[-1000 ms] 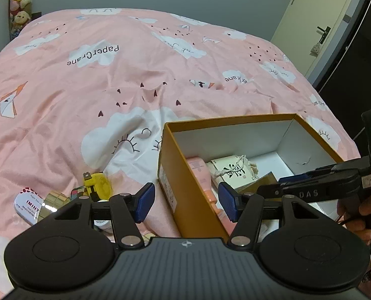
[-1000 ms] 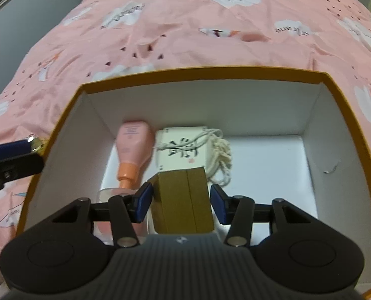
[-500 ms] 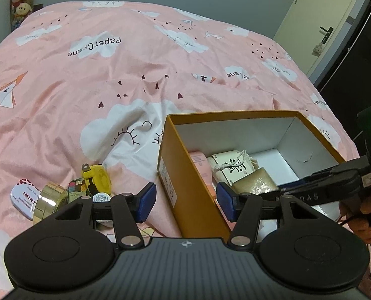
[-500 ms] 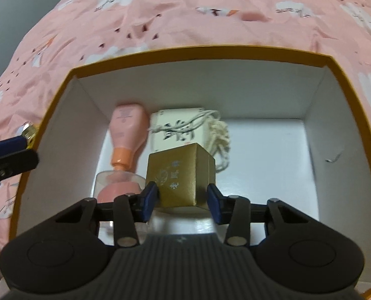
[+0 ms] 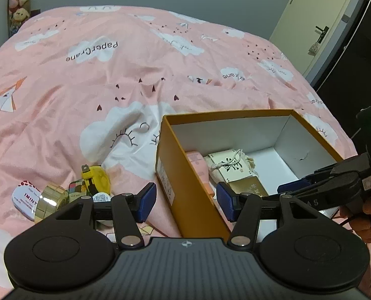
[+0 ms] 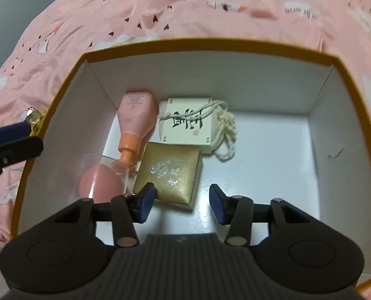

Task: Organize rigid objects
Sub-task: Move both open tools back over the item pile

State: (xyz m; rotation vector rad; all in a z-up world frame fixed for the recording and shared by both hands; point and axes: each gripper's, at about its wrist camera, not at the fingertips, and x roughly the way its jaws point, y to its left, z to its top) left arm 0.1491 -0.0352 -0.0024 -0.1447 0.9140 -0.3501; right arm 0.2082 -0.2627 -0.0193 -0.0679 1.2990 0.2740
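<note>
Inside the orange cardboard box (image 6: 60, 95) lay four things: one gold square case (image 6: 170, 175), one white corded box (image 6: 188, 125), one pink bottle (image 6: 135, 117), one pink egg-shaped sponge (image 6: 98, 185). The right gripper (image 6: 181, 201) was opening and empty above the case; the left gripper (image 5: 186, 200) stood half open and empty over the box's wall.

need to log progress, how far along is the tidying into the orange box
Partly done. In the orange box lie a pink bottle, a white corded box, a pink capsule and the gold box. The right tongs are opening, pads clear of the gold box, holding nothing. The left tongs are open and empty. Left on the bedspread: tape measure, tape rolls, mint tin.
</note>
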